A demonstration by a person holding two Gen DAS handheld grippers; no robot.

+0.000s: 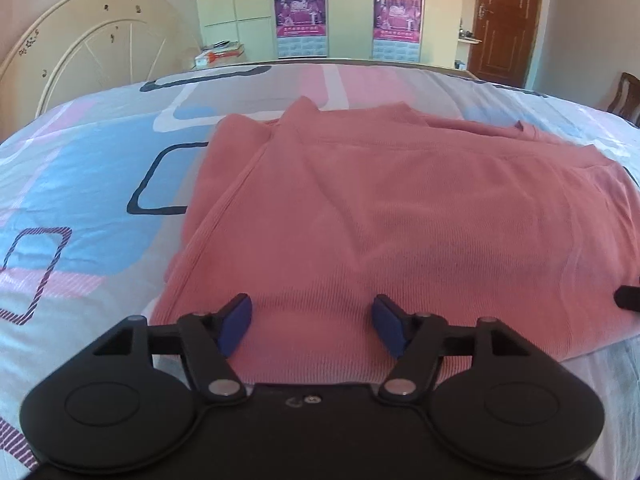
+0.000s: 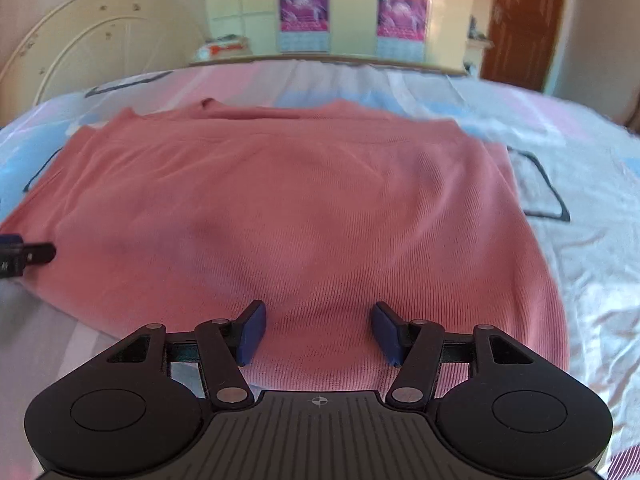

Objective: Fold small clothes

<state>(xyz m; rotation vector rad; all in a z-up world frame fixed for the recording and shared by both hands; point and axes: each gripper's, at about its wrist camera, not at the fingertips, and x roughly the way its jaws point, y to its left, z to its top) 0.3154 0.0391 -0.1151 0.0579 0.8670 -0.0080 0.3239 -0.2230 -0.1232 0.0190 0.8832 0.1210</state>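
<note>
A pink ribbed garment (image 1: pixel 380 216) lies partly folded on the bed, with layers showing along its left and far edges. It also shows in the right wrist view (image 2: pixel 312 208). My left gripper (image 1: pixel 312 328) is open, its blue pads over the garment's near edge toward the left side, holding nothing. My right gripper (image 2: pixel 318 330) is open over the near edge toward the right side, holding nothing. The left gripper's tip (image 2: pixel 24 254) shows at the left edge of the right wrist view; the right gripper's tip (image 1: pixel 628 298) shows at the right edge of the left wrist view.
The bed has a sheet (image 1: pixel 80 184) with blue, pink and grey shapes. A cream headboard (image 1: pixel 92 52) stands at the far left. A wardrobe with posters (image 1: pixel 304 12), a brown door (image 1: pixel 504 20) and a chair (image 1: pixel 626 96) lie beyond.
</note>
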